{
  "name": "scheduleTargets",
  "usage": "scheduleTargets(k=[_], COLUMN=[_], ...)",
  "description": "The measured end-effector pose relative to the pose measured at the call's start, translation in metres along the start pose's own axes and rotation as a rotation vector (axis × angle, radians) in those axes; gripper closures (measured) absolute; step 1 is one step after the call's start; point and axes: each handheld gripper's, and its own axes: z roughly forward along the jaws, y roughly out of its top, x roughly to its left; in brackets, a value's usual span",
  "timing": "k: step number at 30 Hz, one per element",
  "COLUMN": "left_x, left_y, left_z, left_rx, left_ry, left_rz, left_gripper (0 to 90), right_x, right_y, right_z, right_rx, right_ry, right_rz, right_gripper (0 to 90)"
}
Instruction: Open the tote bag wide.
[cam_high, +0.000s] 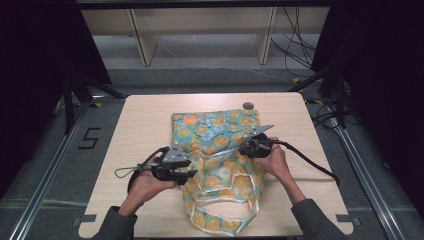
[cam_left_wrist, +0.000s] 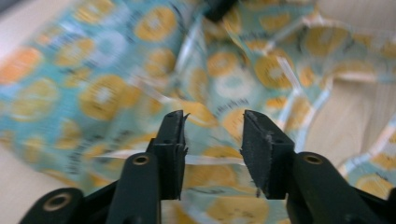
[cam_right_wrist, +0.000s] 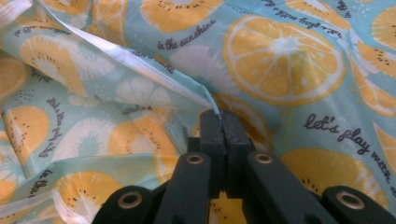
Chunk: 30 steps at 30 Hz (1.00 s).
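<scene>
While pinching bag (cam_right_wrist: 289, 93), right gripper (cam_right_wrist: 219, 116).

bag (cam_right_wrist: 289, 98) print "in the sunshine", "let's play"

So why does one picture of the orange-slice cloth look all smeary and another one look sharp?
In the left gripper view the cloth is smeared and soft, probably motion blur, while the open black jaws look sharper. In the right gripper view the cloth is crisp enough to read "let's play", with a shiny glare along one fold. The high view is dim, with dark edges around the table.
</scene>
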Motion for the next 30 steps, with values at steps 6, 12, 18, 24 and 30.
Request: scheduleTargets(k=[6, 12, 18, 24, 30], left_x=[-0.005, -0.002, 0.006, 0.021, 0.037], left_y=[-0.007, -0.008, -0.015, -0.011, 0.004], left_z=[0.024, 0.055, 0.074, 0.052, 0.03], left_rx=[0.082, 0.103, 0.074, -0.015, -0.1], left_ry=[0.013, 0.107, 0.11, 0.061, 0.033], left_rz=[-0.062, -0.1, -0.104, -0.157, -0.19], left_gripper=[50.8, 45.1, 80.0, 88.4, 88.5], right_x=[0.001, 0.003, 0.01, 0.021, 0.066], right_y=[0.001, 0.001, 0.003, 0.007, 0.0], right_z=[-0.005, -0.001, -0.004, -0.03, -0.071], right_rx=[0.007, 0.01, 0.038, 0.008, -0.002], right_ry=[0.021, 0.029, 0.034, 0.12, 0.204], right_rz=[0.007, 0.003, 0.036, 0.018, -0.073], right_gripper=[88.7, 85.4, 68.5, 53.3, 49.6])
